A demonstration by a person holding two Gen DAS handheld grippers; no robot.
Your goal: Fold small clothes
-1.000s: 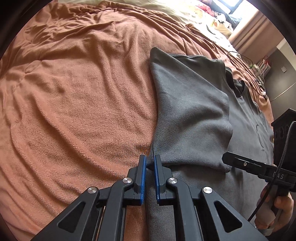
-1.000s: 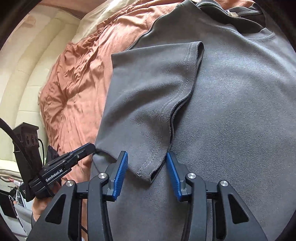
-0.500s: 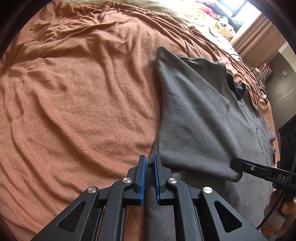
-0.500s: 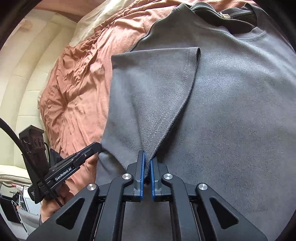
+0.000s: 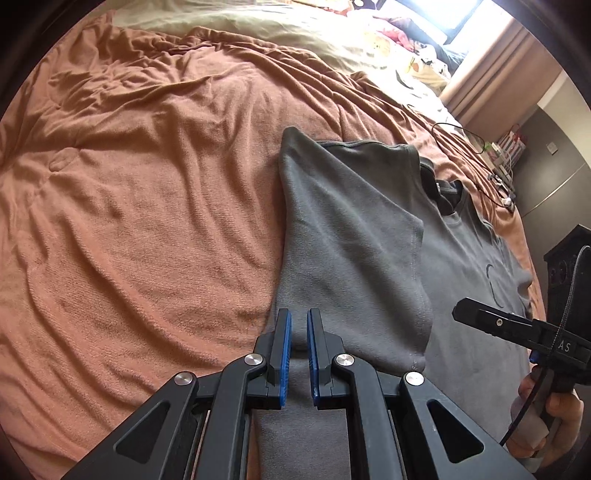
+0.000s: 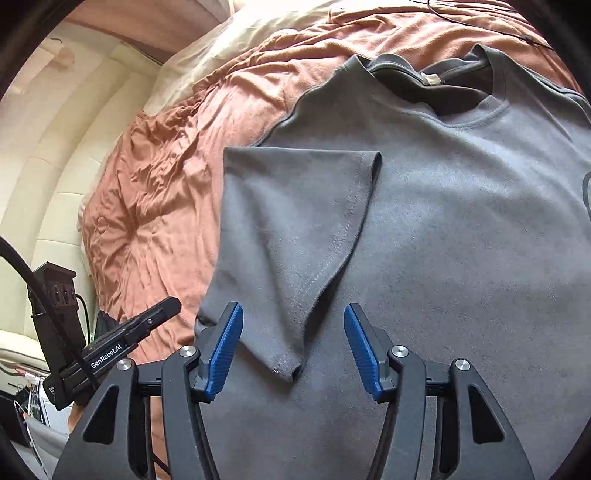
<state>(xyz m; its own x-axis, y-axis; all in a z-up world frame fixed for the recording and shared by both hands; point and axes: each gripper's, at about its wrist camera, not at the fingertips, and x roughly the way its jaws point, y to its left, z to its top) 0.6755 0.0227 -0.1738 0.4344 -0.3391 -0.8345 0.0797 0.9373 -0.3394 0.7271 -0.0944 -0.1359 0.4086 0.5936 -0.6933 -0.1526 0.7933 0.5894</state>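
A grey T-shirt (image 5: pixel 461 258) (image 6: pixel 461 240) lies flat on the rust-brown blanket (image 5: pixel 147 203) (image 6: pixel 155 192). Its left sleeve (image 6: pixel 288 206) (image 5: pixel 351 240) is folded inward over the body. My right gripper (image 6: pixel 293 317) hovers over the sleeve's lower corner with its jaws opening; the corner lies loose below them, and the pads do not touch it. My left gripper (image 5: pixel 299 332) is shut just above the shirt's folded left edge, with grey cloth showing through the slit beneath it. In the right wrist view its tip (image 6: pixel 173 308) sits beside that edge.
Cream bedding (image 5: pixel 295 33) and clutter lie at the bed's far side. Black cables (image 5: pixel 476 140) trail over the blanket by the shirt's collar. A padded cream headboard (image 6: pixel 44 147) borders the left. A hand (image 5: pixel 554 406) holds the right gripper (image 5: pixel 480 317).
The right gripper was pinching the sleeve's corner half a second ago and has now opened and let it drop onto the shirt. Both grippers have risen slightly. The left stays shut.
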